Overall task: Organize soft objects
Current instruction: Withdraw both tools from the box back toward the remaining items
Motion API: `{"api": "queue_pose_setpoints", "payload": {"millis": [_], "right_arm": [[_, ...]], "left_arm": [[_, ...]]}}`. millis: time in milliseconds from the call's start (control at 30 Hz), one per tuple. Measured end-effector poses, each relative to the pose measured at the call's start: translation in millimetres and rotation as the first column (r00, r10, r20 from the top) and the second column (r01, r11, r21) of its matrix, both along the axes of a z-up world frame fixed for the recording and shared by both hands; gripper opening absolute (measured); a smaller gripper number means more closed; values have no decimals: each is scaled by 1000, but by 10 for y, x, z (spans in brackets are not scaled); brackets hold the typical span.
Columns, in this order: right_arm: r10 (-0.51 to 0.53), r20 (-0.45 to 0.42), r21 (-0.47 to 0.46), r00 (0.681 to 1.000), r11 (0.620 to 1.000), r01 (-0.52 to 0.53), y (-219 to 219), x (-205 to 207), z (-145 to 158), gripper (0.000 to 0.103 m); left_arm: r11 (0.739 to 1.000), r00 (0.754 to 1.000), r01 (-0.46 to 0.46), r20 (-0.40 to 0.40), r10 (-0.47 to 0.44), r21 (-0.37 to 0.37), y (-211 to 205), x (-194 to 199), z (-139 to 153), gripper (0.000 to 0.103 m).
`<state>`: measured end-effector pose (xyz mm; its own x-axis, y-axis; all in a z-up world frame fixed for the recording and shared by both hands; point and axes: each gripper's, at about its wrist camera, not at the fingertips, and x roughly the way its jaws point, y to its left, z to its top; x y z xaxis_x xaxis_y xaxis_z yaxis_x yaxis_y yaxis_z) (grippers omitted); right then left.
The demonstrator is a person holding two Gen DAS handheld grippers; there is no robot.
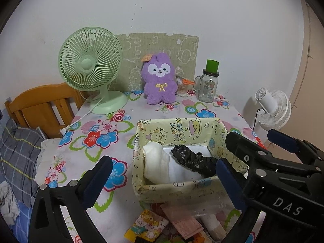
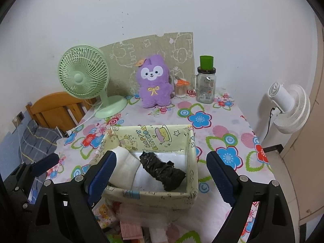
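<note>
A yellow cartoon-print box (image 1: 176, 189) (image 2: 151, 196) stands on the flowered tablecloth. Inside it a white rolled cloth (image 1: 156, 162) (image 2: 127, 164) lies on the left, with a black crumpled bundle (image 1: 192, 160) (image 2: 162, 170) beside it on the right. My left gripper (image 1: 164, 182) is open over the box's near left side, nothing between its pads. My right gripper (image 2: 160, 178) is open, its fingers straddling the box's near wall without touching the contents; it also shows at the right of the left wrist view. A purple plush bunny (image 1: 159, 83) (image 2: 154, 85) sits upright at the table's back.
A green desk fan (image 1: 91, 64) stands back left with its cord trailing. A glass jar with a green cup on top (image 1: 208, 87) and a swab holder (image 1: 183, 87) stand back right. A white fan (image 1: 273, 109) is off the right edge. Small packs (image 1: 149, 226) lie near the front.
</note>
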<state>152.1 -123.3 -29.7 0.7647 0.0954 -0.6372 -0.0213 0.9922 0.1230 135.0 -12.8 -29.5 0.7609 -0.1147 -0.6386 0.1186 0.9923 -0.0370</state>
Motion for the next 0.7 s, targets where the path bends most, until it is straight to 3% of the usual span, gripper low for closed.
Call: {"api": "queue_pose_setpoints", "payload": {"millis": [700], "right_arm": [[-17, 68, -23, 998, 1000, 19, 1, -596, 229, 94]], "left_arm": [[1000, 998, 17, 67, -17, 1, -2, -534, 180, 103]]}}
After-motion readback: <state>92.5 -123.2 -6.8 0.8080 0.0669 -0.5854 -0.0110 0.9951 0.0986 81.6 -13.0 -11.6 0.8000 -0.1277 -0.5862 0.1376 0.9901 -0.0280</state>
